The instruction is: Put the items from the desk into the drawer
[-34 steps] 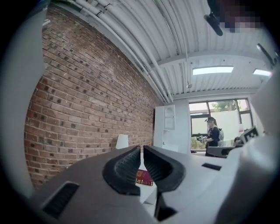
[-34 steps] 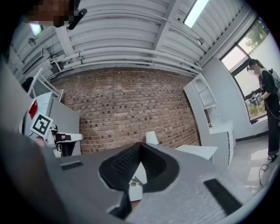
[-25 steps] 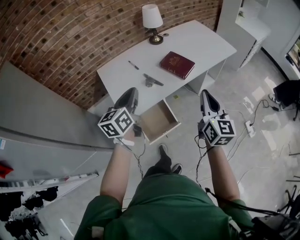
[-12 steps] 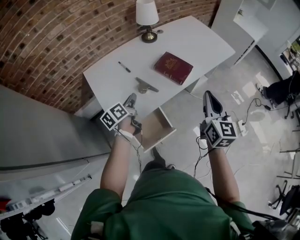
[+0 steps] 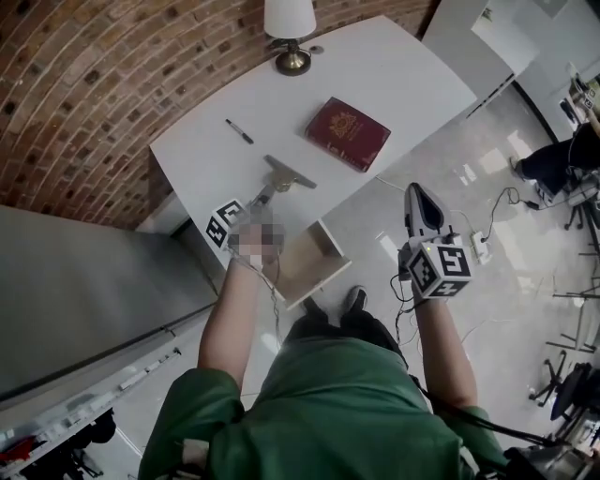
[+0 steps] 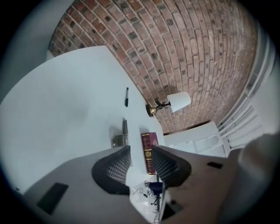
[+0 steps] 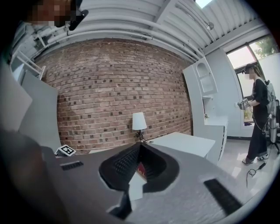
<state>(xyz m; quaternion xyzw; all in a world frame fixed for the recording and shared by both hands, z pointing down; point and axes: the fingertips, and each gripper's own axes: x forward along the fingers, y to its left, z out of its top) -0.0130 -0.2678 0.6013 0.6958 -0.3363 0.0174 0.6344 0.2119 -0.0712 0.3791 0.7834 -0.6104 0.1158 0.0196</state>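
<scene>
On the white desk (image 5: 394, 75) lie a dark red book (image 5: 348, 133), a black pen (image 5: 238, 131) and a grey metal tool (image 5: 284, 175). Below the desk's front edge the drawer (image 5: 305, 261) stands pulled out, its inside bare. My left gripper (image 5: 262, 196) reaches over the desk's front edge just short of the metal tool (image 6: 123, 133), open with nothing between its jaws (image 6: 141, 151). Beyond them lie the book (image 6: 148, 151) and the pen (image 6: 126, 96). My right gripper (image 5: 417, 194) hangs over the floor to the right of the drawer, shut and empty (image 7: 140, 146).
A lamp (image 5: 289, 28) stands at the desk's back edge against the brick wall. A grey panel (image 5: 84, 281) runs along the left. Cables and a power strip (image 5: 487, 202) lie on the floor at right, where a person (image 7: 259, 118) stands by a white cabinet (image 7: 205, 113).
My left gripper has moved forward from beside the drawer to over the desk's edge, close to the metal tool. The right gripper has stayed about where it was.
</scene>
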